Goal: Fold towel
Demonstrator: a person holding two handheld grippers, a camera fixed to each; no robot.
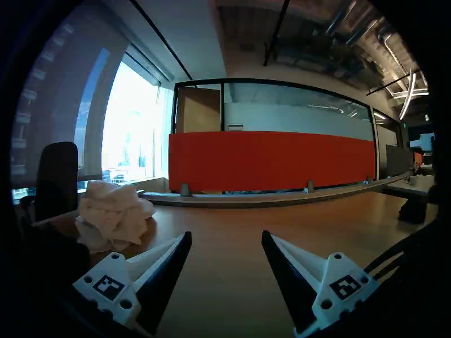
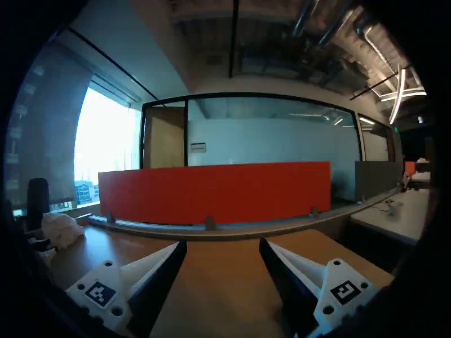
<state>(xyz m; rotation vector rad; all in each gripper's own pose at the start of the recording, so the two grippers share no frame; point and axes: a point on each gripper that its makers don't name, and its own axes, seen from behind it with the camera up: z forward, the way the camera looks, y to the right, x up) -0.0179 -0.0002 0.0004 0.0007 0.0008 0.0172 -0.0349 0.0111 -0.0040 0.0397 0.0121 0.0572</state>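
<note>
The towel (image 1: 113, 217) is white and lies crumpled in a loose heap on the wooden table (image 1: 315, 217), at the far left side. It is not folded. In the right gripper view the same towel (image 2: 61, 230) is seen farther to the left, near the table's left edge, and looks smaller there.

The left gripper (image 1: 225, 235) is low over the table, with its jaws wide apart and nothing between them. The towel is to the left of its left finger and beyond it, not touching it. The right gripper (image 2: 222, 242) is also low over the table (image 2: 225, 293), jaws wide apart and empty, and the towel is well apart from it. Each white finger carries a square black-and-white marker.

Behind the towel stands a black chair (image 1: 56, 174), at the left end of the table. At the table's far edge a long red partition (image 1: 270, 160) runs from left to right on small grey feet. Beyond it there is a glass wall with a wooden door (image 1: 197, 110). On the left a large window (image 1: 129, 129) lets in bright daylight. At the far right of the right gripper view stands a second, white desk (image 2: 406, 211). On the ceiling at the right there are long strip lights (image 1: 409, 93).
</note>
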